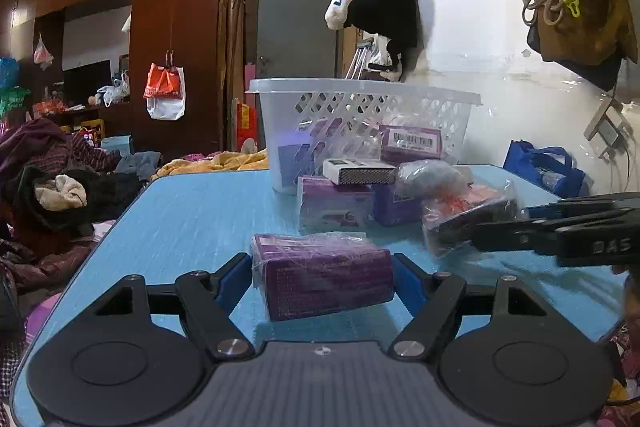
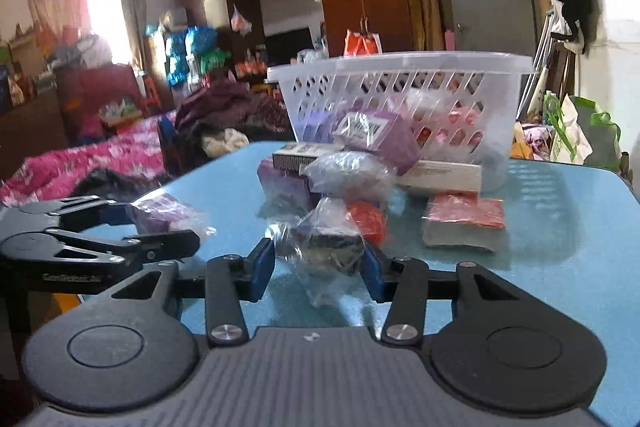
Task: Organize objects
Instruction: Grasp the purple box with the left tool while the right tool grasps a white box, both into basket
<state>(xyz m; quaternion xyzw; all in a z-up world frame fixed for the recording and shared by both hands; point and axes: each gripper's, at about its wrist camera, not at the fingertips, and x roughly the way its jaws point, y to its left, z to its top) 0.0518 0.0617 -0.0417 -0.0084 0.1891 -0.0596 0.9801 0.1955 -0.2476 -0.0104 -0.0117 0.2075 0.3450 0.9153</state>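
Already a few packs sit in the white basket (image 1: pixel 360 107), yet most lie on the blue counter (image 1: pixel 192 219), left gripper (image 1: pixel 322 277) jaws pinching a purple box (image 1: pixel 324 275), right gripper (image 2: pixel 320 265) pinching a bagged bundle (image 2: pixel 320 247).

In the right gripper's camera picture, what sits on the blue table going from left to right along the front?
Left gripper holding a purple box → clear bag between the right gripper's fingers → red packet.

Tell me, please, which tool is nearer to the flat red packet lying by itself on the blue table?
Right. The right tool sits just left of the red packet; the left tool is farther left, around a purple box.
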